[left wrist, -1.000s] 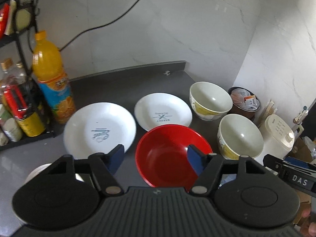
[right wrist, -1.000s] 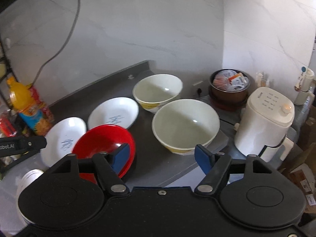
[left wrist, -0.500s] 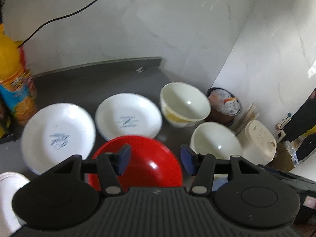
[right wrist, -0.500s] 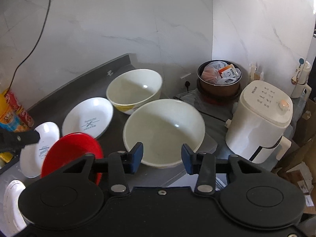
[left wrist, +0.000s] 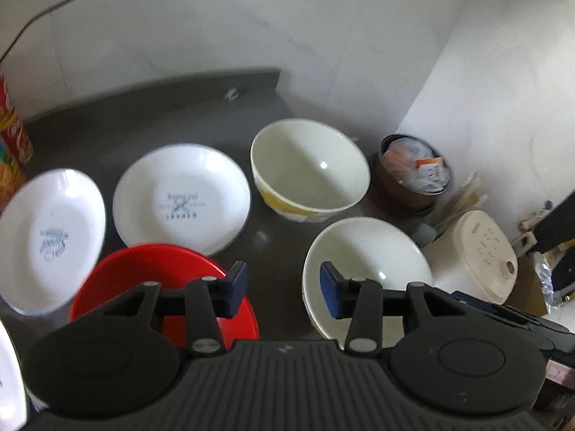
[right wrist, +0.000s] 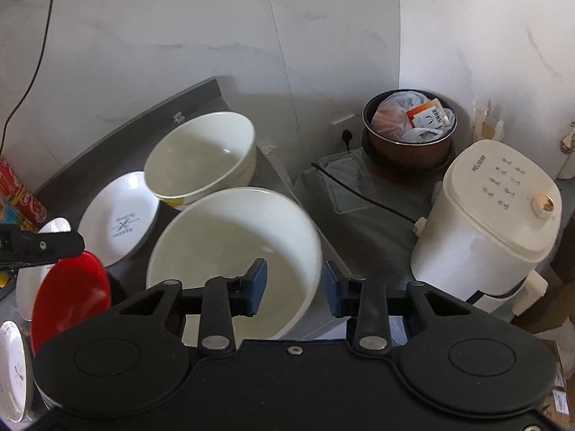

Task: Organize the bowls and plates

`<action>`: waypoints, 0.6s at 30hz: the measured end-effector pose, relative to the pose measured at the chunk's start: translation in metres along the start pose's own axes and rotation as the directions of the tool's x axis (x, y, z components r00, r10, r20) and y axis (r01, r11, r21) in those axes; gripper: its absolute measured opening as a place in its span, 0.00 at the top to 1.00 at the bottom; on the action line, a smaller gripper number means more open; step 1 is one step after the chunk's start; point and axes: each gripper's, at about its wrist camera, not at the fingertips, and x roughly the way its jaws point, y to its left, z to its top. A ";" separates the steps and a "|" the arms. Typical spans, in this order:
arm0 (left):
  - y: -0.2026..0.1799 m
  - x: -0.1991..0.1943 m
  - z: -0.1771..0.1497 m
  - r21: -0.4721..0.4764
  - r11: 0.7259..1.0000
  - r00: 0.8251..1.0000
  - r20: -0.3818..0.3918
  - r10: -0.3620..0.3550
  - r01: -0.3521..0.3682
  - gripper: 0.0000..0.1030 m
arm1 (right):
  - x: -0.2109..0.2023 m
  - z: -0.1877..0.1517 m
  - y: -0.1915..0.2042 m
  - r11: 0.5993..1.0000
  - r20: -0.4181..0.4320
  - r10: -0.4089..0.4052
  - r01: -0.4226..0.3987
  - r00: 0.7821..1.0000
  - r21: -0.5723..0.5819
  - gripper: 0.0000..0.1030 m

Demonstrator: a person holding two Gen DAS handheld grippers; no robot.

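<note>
On the grey counter, two white plates (left wrist: 181, 197) (left wrist: 50, 237) lie side by side, with a red bowl (left wrist: 143, 273) in front of them. To the right stand a far cream bowl (left wrist: 309, 168) and a near cream bowl (left wrist: 366, 258). My left gripper (left wrist: 284, 289) hovers open over the bare counter between the red bowl and the near cream bowl. My right gripper (right wrist: 294, 287) is open and straddles the right rim of the near cream bowl (right wrist: 230, 244). One finger is inside the bowl and the other outside. The red bowl (right wrist: 68, 294) shows at the left of the right wrist view.
A white electric cooker (right wrist: 496, 215) and a brown pot of packets (right wrist: 409, 129) sit on a lower surface right of the counter edge, with a black cable (right wrist: 363, 194) across it. A red can (left wrist: 14, 133) stands far left. Another white plate (right wrist: 14, 366) lies at the near left.
Both grippers have swung right and lower. Both pairs of fingers have narrowed. The right gripper has come down over the near cream bowl's rim.
</note>
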 end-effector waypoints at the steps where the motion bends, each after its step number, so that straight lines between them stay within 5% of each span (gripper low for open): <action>1: -0.002 0.006 0.001 -0.017 1.000 1.000 -0.021 -0.006 0.005 0.58 | 0.004 0.002 -0.004 1.000 -0.008 0.008 -0.008 1.000 -0.003 0.68; 18: -0.027 0.077 0.002 -0.015 0.999 0.989 -0.141 0.041 -0.044 0.77 | 0.048 0.014 -0.033 0.996 -0.102 0.090 -0.092 0.991 -0.016 0.75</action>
